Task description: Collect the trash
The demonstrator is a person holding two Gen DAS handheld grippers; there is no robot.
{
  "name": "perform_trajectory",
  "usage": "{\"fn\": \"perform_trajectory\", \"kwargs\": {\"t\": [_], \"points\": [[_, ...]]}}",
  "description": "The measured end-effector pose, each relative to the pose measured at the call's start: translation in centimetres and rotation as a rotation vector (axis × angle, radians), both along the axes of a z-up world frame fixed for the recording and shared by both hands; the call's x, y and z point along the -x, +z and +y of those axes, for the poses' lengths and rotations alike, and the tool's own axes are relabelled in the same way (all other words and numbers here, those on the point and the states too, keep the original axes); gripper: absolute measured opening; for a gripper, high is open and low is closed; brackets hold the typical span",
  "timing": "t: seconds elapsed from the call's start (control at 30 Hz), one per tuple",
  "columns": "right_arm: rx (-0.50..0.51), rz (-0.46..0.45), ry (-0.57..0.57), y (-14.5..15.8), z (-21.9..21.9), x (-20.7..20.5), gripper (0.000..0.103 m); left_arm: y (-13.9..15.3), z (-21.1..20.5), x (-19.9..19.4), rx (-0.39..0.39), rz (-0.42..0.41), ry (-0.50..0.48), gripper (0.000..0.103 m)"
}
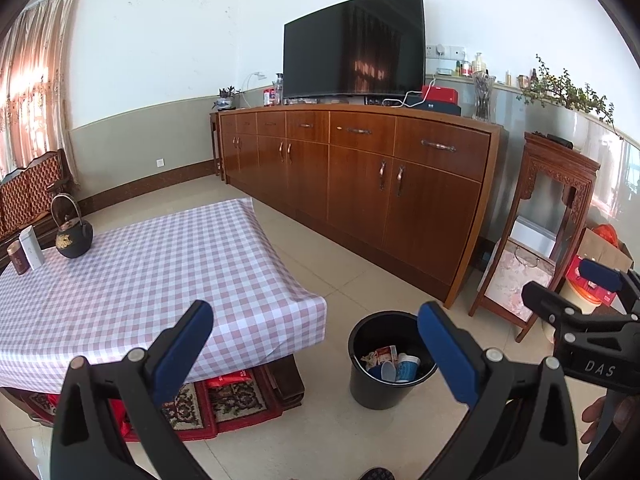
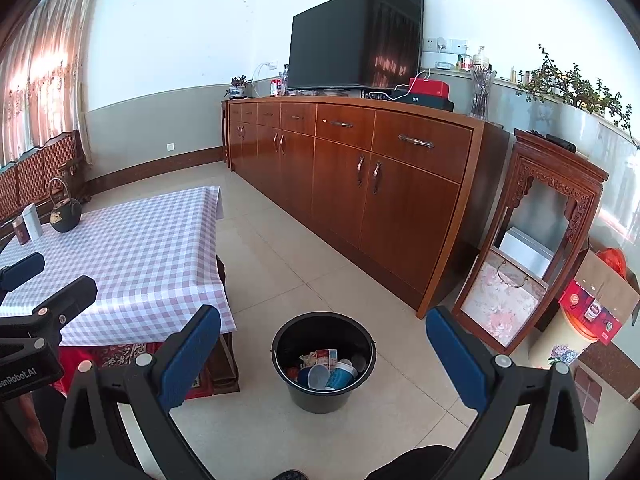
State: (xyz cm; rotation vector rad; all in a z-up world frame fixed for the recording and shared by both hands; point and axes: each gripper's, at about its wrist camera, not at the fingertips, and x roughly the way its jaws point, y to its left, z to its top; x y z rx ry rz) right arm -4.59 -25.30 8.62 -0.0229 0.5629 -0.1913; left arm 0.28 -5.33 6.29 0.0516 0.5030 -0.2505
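Trash [image 2: 326,368]: cups and wrappers inside black bin [image 2: 280,344], floor, 4 o'clock of desk [image 2: 132,248]
Left hand-held gripper [image 1: 316,344]: released, empty
Right hand-held gripper [image 2: 324,348]: released, empty

Home living rm: TV [image 1: 354,42], sideboard [image 1: 360,168], curtains [image 1: 32,88]

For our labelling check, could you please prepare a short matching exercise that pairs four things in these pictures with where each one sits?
Things:
1. teapot
2. television
3. paper cups
4. glass vase

Places:
A. inside the black bin on the floor
B. right end of the wooden sideboard
C. far corner of the checked table
D. middle of the sideboard top

Pairs: 1-C, 2-D, 3-A, 4-B
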Motion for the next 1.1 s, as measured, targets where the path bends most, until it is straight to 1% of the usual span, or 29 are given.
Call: {"fn": "perform_trajectory", "kwargs": {"t": [0.5,1.1], "points": [[0.000,0.000,-0.003,0.16,-0.41,0.02,0.103,0.00,-0.57,-0.03,-0.012,-0.006,-0.015,0.103],[-0.003,-0.002,-0.006,0.10,-0.72,-0.06,0.103,-0.20,-0.74,-0.21,-0.010,0.007,-0.021,0.103]]}}
